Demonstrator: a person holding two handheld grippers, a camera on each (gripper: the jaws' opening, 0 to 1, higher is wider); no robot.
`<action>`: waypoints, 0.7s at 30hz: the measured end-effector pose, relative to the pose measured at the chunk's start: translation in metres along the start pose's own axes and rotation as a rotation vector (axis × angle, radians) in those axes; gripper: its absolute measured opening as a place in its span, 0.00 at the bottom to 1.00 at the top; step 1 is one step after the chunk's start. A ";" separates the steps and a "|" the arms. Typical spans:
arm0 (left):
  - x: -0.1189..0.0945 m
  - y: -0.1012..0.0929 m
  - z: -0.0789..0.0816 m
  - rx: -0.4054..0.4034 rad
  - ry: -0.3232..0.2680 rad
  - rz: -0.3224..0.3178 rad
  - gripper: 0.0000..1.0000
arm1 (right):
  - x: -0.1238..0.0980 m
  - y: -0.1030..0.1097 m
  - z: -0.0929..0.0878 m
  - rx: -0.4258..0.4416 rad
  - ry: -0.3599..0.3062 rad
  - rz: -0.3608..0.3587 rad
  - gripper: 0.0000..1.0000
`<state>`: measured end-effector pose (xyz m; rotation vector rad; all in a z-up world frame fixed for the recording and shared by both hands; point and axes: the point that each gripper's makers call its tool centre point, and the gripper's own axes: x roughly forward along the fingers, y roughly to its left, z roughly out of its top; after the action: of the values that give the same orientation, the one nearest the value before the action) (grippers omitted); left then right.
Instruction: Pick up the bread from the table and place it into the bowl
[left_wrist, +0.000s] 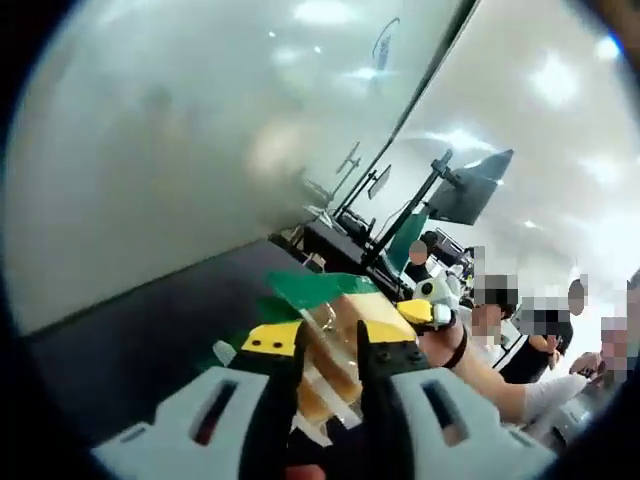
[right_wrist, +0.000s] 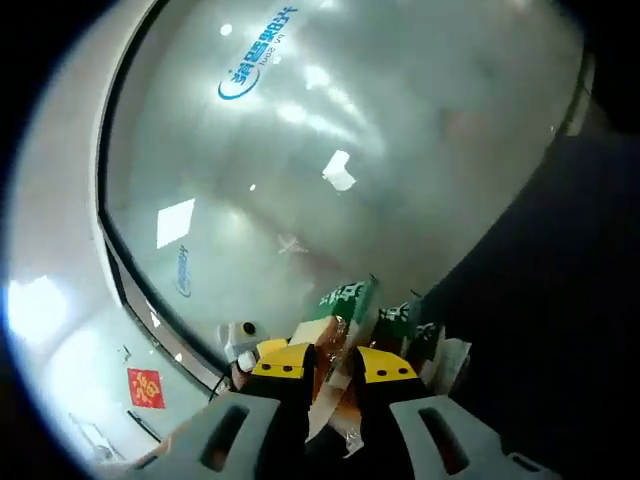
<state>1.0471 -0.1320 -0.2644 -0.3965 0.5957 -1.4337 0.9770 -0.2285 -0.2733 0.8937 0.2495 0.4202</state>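
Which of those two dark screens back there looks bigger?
The screen on the slanted black arm; the other screen, nearer the glass wall, looks much smaller.

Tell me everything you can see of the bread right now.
The bread is a golden-brown piece sealed in a clear, crinkly plastic wrapper with a green label at its far end. It sits between the jaws of the left claw and of the right claw, both closed on the wrapper. It appears raised in front of the frosted glass wall; whether it touches the dark table is unclear.
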 end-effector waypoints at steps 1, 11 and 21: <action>0.002 0.000 -0.001 0.004 0.007 0.003 0.16 | 0.001 -0.001 0.002 0.009 -0.002 0.001 0.13; 0.003 -0.007 -0.006 0.065 0.024 -0.017 0.01 | 0.007 -0.001 0.006 0.064 -0.006 0.052 0.00; -0.006 -0.025 -0.006 0.089 0.011 -0.038 0.00 | -0.001 0.012 0.008 0.050 -0.006 0.104 0.00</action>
<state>1.0237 -0.1281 -0.2535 -0.3314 0.5330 -1.4942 0.9766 -0.2278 -0.2587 0.9594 0.2093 0.5094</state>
